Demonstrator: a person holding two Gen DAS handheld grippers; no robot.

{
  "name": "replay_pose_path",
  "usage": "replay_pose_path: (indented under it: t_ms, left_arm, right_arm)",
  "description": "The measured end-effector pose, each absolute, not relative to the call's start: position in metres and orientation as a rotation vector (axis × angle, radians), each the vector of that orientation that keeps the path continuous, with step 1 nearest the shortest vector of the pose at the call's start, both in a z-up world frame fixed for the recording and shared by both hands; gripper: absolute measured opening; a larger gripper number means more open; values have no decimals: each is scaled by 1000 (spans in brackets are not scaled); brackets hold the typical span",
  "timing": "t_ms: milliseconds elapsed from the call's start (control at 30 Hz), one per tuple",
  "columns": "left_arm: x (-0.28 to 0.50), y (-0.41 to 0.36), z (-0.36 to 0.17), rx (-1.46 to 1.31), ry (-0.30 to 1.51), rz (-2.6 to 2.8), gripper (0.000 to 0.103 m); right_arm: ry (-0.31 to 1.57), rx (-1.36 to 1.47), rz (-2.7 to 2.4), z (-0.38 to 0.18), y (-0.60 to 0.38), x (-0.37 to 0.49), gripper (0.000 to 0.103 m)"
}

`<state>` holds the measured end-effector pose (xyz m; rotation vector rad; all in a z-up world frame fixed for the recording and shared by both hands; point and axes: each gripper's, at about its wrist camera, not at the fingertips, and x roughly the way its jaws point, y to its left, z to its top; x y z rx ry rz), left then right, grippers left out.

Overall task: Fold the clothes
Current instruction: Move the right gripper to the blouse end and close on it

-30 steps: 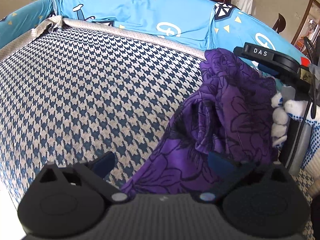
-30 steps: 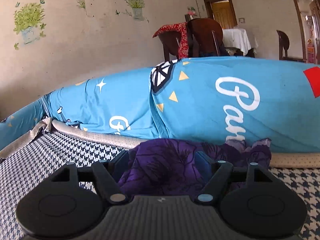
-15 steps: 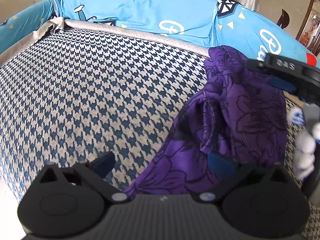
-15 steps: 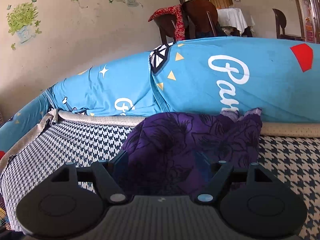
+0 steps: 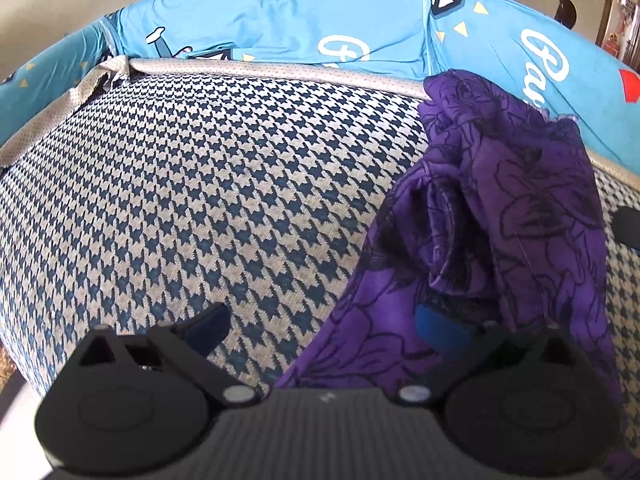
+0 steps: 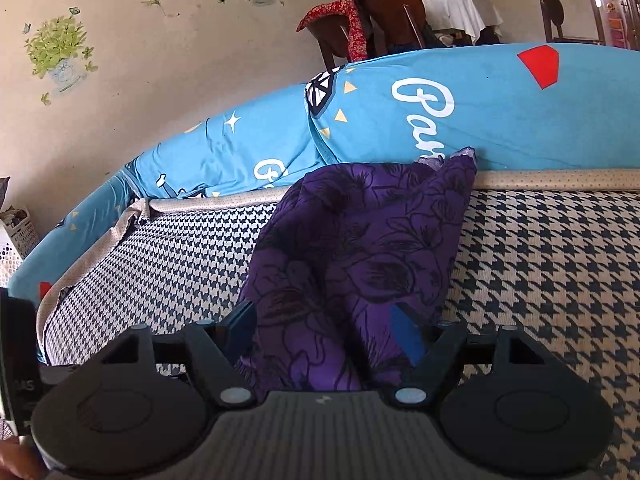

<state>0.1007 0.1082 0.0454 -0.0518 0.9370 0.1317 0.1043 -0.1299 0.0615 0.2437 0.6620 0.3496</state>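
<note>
A purple garment with a black flower print (image 5: 500, 216) lies bunched on the houndstooth sofa seat (image 5: 208, 184), its far end against the blue back cushion (image 5: 360, 28). My left gripper (image 5: 320, 328) is open, with its fingers wide apart. The cloth drapes over its right finger (image 5: 436, 330), and the left finger is over bare seat. In the right wrist view the purple garment (image 6: 360, 248) runs from the back cushion down into my right gripper (image 6: 324, 332). Its jaws stand apart, with cloth filling the gap between them.
A blue printed cushion (image 6: 480, 108) lines the back and left side of the sofa seat (image 6: 552, 272). Behind it stand wooden chairs (image 6: 384, 16) and a white-clothed table (image 6: 456, 12). A white basket (image 6: 16, 236) sits at the far left. The left gripper's body (image 6: 16, 364) shows at the right view's left edge.
The right gripper and gloved hand have slid out of the left view to the right. The right view has pulled back, so a longer stretch of garment shows. Both jaws keep the same spacing.
</note>
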Motion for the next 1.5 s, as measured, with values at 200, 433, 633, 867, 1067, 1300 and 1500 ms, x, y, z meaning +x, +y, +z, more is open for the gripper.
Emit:
replay_pose_path:
  t_ms: [200, 433, 633, 867, 1067, 1300, 1500]
  left_arm:
    - [94, 106, 35, -4, 926, 124, 103]
    - [83, 116, 26, 23, 907, 157, 103]
    - [67, 131, 11, -11, 911, 186, 103]
    - [43, 137, 11, -46, 903, 213, 103]
    - [26, 138, 14, -70, 905, 225, 103]
    - [5, 137, 20, -87, 898, 223, 103]
    - [-12, 132, 20, -80, 915, 229, 103]
  right_arm:
    - [660, 270, 346, 62, -137, 63, 75]
    - [655, 257, 353, 60, -140, 24, 75]
    - [662, 231, 343, 57, -140, -4, 75]
    - [663, 231, 328, 55, -144, -34, 75]
    - [644, 138, 376, 52, -128, -63, 75]
    - [618, -14, 409, 43, -103, -90, 75]
    - [623, -114, 410, 33, -88, -99, 70]
